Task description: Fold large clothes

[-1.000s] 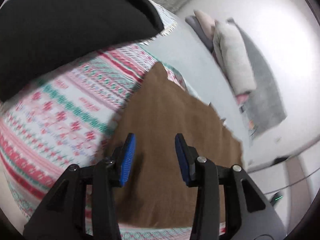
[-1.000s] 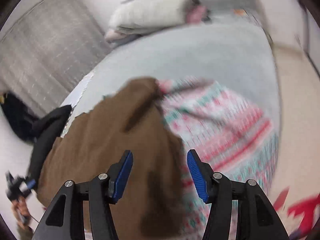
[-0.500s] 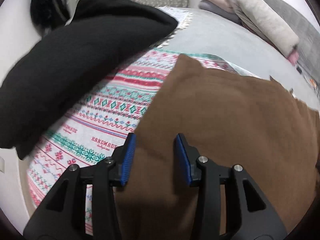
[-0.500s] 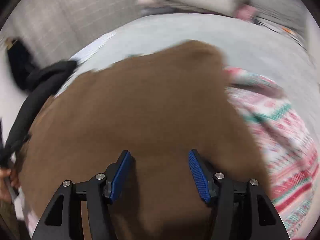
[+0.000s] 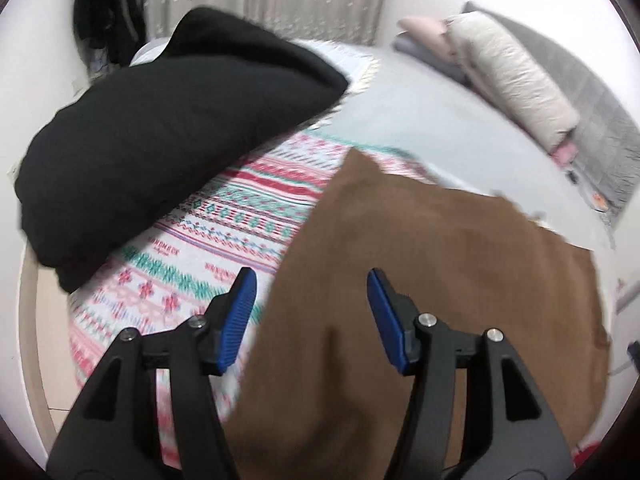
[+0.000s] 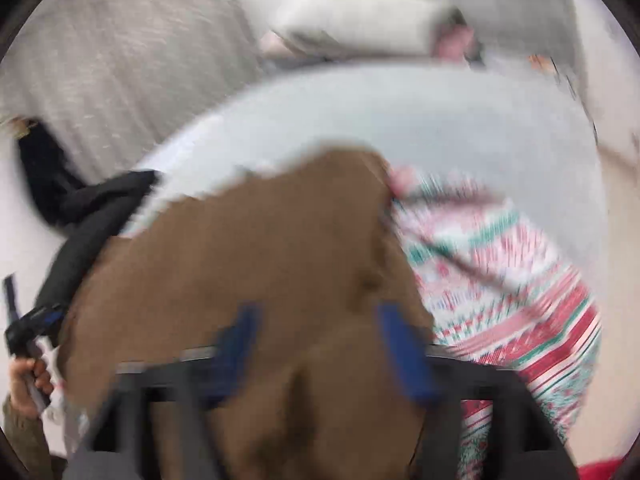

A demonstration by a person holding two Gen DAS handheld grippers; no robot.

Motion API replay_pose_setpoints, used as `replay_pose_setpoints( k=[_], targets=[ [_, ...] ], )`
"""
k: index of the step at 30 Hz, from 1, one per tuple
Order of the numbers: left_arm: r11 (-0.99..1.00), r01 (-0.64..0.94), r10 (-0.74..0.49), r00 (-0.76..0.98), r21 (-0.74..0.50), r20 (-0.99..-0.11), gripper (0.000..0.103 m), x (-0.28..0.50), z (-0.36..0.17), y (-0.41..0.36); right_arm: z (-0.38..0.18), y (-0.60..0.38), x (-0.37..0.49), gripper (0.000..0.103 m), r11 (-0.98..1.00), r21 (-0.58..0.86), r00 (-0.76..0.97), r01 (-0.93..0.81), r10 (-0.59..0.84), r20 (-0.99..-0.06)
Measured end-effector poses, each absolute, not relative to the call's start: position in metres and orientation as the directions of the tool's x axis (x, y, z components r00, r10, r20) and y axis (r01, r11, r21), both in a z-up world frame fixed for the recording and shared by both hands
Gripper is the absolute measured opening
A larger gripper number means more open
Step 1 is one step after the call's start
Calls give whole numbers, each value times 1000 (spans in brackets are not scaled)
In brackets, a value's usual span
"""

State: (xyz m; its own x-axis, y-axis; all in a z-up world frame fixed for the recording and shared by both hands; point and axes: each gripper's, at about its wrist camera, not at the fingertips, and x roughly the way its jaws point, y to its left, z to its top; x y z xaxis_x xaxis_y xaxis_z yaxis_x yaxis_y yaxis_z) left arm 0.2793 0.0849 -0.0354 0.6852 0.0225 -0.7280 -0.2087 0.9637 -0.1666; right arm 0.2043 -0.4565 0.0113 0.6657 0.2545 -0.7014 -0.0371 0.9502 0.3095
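Bedding fills both wrist views, read here from nine o'clock across to three. In the left wrist view a black garment (image 5: 168, 128) lies bundled at ten o'clock on a patterned blanket (image 5: 224, 224) banded in red, green and white. The brown garment (image 5: 440, 280), the thing being folded, spreads from centre to four o'clock over that blanket and the pale grey bedsheet (image 5: 420, 120); pillows (image 5: 512, 80) sit at two o'clock.

The left gripper (image 5: 312, 312) has widened since a second ago, and its jaws are opening now, blue pads apart above the brown cloth with nothing pressed between them. The right gripper (image 6: 320, 344), badly blurred, is opening too and looks spread over the same cloth; no pinch shows. Compared with the earlier pictures, the brown garment now lies flatter and squarer, its far edge straight. This probably means a fold has just been laid down and let go, so the next step would be to take fresh hold for another fold.

In the right wrist view the left hand (image 6: 28, 376) shows at eight o'clock, holding its tool.

Small red lettering is woven into the blanket at about nine o'clock near the left pad; it is too smeared now to read.
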Motion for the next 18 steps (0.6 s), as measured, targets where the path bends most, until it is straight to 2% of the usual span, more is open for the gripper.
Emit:
replay_pose_setpoints(
  k=[2, 3, 4, 5, 7, 9, 12, 16, 18],
  targets=[
    [975, -152, 3, 733, -160, -680, 60, 243, -8, 72, 56, -440, 168, 92, 956, 267, 735, -124, 269, -622],
    [979, -137, 3, 748, -150, -664, 67, 231, 2, 67, 71, -426, 156, 95, 957, 249, 759, -149, 272, -591],
    [982, -118, -6, 764, -149, -645, 79, 217, 12, 64, 85, -412, 144, 99, 955, 239, 781, -175, 282, -558],
    [982, -98, -24, 788, -163, -615, 85, 194, 24, 62, 101, -400, 127, 102, 951, 232, 801, -203, 298, -520],
    [979, -84, -39, 816, -185, -577, 87, 160, 38, 62, 127, -382, 80, 103, 947, 214, 837, -239, 313, -449],
    [981, -84, -31, 825, -176, -564, 89, 133, 49, 62, 140, -367, 45, 103, 954, 180, 857, -238, 294, -424],
    [985, -85, -12, 840, -153, -543, 101, 90, 57, 65, 149, -345, -10, 103, 968, 108, 879, -226, 250, -405],
    [990, -101, 33, 845, -98, -534, 102, 40, 53, 59, 145, -312, -57, 103, 963, 109, 878, -245, 268, -397],
    [994, -67, 10, 841, -86, -542, 102, 25, 47, 52, 133, -293, -70, 103, 961, 116, 862, -251, 277, -425]
  ],
)
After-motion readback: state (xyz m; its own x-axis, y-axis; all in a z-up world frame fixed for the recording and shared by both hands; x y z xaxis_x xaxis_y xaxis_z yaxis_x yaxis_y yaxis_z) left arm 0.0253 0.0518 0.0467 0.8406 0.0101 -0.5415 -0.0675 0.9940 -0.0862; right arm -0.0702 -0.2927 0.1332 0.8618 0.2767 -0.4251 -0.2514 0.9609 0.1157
